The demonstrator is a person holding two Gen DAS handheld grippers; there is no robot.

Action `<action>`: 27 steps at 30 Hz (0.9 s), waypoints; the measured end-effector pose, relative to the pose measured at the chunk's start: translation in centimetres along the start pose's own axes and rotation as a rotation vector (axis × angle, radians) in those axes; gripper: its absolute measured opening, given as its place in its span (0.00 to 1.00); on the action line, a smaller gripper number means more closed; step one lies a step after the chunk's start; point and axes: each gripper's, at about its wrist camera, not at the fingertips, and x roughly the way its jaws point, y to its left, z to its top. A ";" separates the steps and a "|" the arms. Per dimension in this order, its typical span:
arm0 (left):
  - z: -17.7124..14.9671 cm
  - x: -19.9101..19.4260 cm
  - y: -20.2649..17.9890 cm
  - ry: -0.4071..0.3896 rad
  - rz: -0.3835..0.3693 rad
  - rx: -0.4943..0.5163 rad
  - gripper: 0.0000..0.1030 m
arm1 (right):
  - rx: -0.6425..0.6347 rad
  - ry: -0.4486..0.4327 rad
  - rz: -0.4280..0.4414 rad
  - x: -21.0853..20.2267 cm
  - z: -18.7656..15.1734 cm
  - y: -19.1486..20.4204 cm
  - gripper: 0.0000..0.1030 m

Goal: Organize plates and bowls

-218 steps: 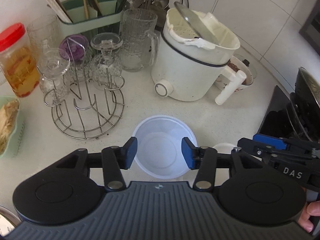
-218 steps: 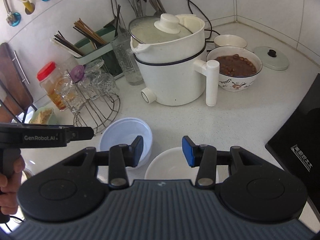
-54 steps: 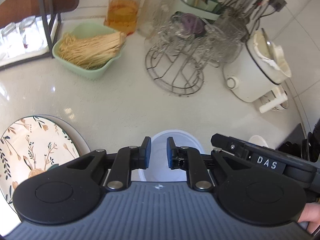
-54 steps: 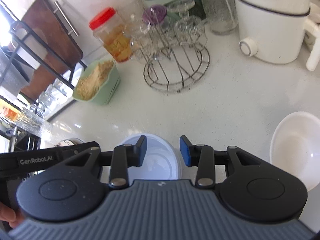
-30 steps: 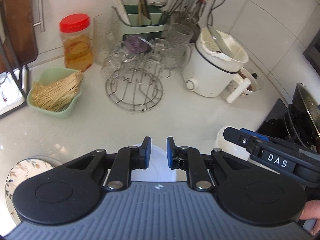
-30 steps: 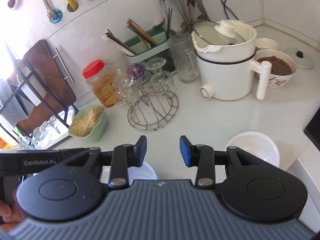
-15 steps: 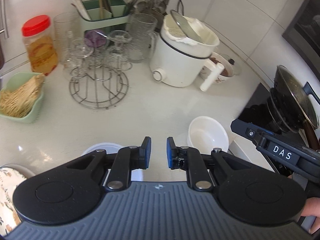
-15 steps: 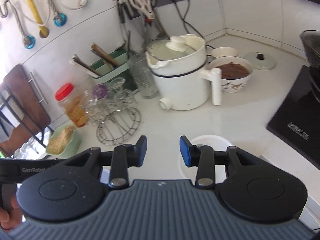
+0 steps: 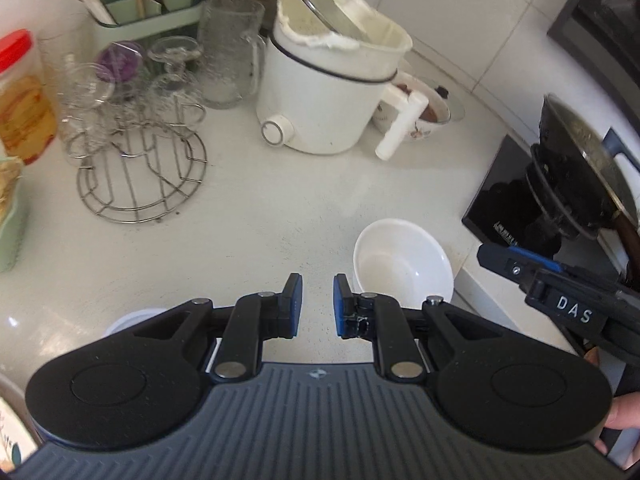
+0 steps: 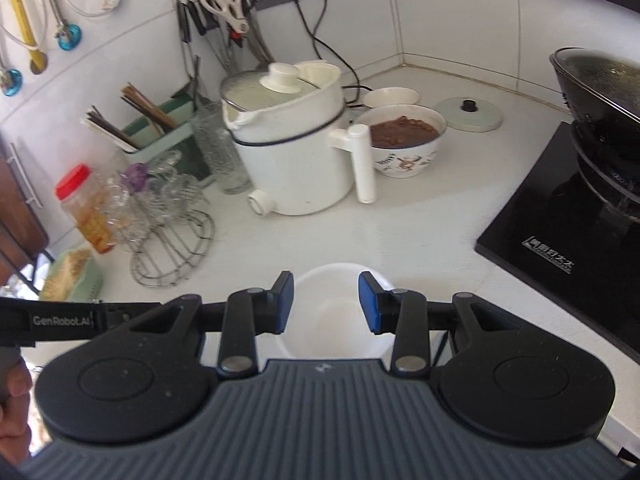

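Bright daylight in both views, strongest from the left — a blown-out patch at the left edge of the right wrist view. Soft, short shadows under the wire rack point(image 9: 142, 176) and the white pot point(image 10: 292, 156). Pale glare on the white counter point(image 9: 280, 200), washing out detail inside the white bowl point(image 9: 402, 266). Strong fisheye bending at the edges — wall tiles curved, black stove point(image 10: 568, 236) stretched. Slight motion blur on the glasses point(image 9: 120, 76) and the pot rim.

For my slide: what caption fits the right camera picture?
Open right gripper poised above a white bowl on the kitchen counter.
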 end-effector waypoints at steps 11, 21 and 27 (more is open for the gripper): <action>0.8 5.1 -1.8 0.048 -0.045 0.056 0.43 | 0.012 0.033 -0.082 3.5 -1.4 -2.9 0.37; 0.4 8.2 -1.9 0.123 -0.057 0.026 0.48 | 0.007 0.091 -0.077 6.2 -2.3 -4.6 0.37; 0.7 9.5 -2.4 0.144 -0.065 0.028 0.48 | -0.007 0.114 -0.049 7.9 -2.2 -4.8 0.37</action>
